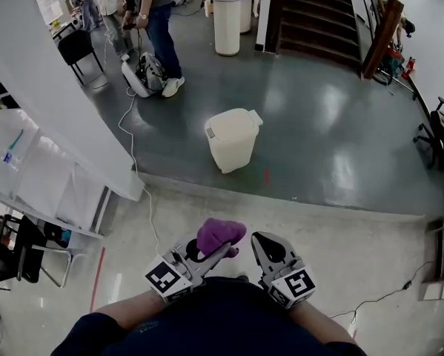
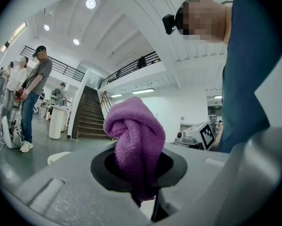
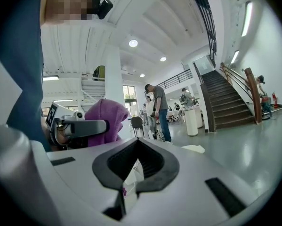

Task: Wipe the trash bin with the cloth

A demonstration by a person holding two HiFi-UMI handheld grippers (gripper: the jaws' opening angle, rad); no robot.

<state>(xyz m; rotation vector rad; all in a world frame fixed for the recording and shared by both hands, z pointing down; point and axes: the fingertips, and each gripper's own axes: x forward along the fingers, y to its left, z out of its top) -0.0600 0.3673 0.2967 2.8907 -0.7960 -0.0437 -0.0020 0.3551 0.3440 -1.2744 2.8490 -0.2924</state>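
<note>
A cream trash bin (image 1: 233, 139) with its lid down stands on the dark floor some way ahead of me; it also shows small in the left gripper view (image 2: 58, 157) and the right gripper view (image 3: 193, 148). My left gripper (image 1: 207, 252) (image 2: 138, 173) is held close to my body, shut on a bunched purple cloth (image 1: 220, 236) (image 2: 133, 138) that sticks up past its jaws. Beside it, my right gripper (image 1: 266, 247) (image 3: 131, 171) is shut with nothing in it. From there the cloth (image 3: 105, 119) appears at the left.
A person (image 1: 153, 21) stands at the far left by a floor machine (image 1: 144, 76), with a black chair (image 1: 77, 47) and a cable (image 1: 133, 147) nearby. A white round pedestal (image 1: 227, 21) and stairs (image 1: 314, 13) lie beyond the bin. A white curved wall (image 1: 51, 110) runs along the left.
</note>
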